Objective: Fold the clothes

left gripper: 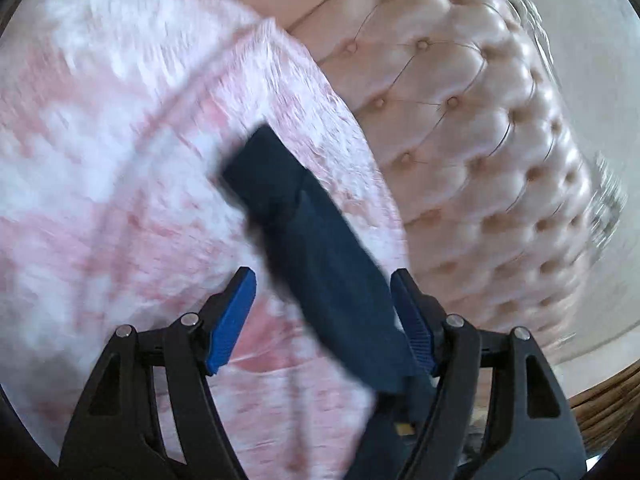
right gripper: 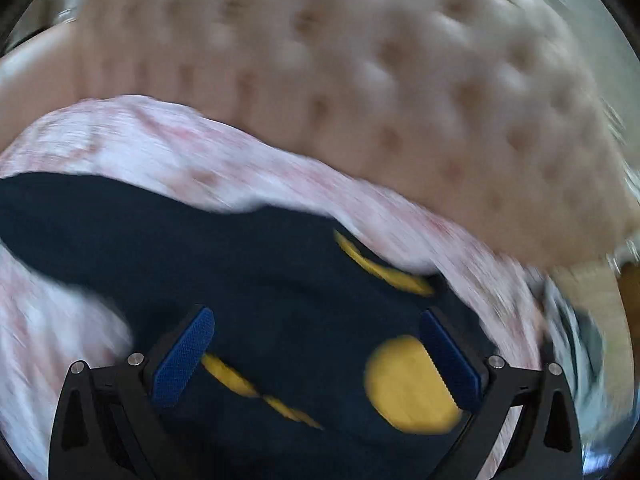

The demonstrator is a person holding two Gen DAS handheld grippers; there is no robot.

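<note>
One pink-and-white mottled bedspread [left gripper: 120,160] carries the soft, light navy garment with yellow patches [right gripper: 248,280], best pinched at a hem, lying loose between both parted claws, left claw [left gripper: 324,276] and right claw [right gripper: 316,320].

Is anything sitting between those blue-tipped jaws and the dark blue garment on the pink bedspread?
Nothing visible. In the right wrist view the navy garment lies directly between the open jaws of the right gripper, with only the pink bedspread around it.
</note>
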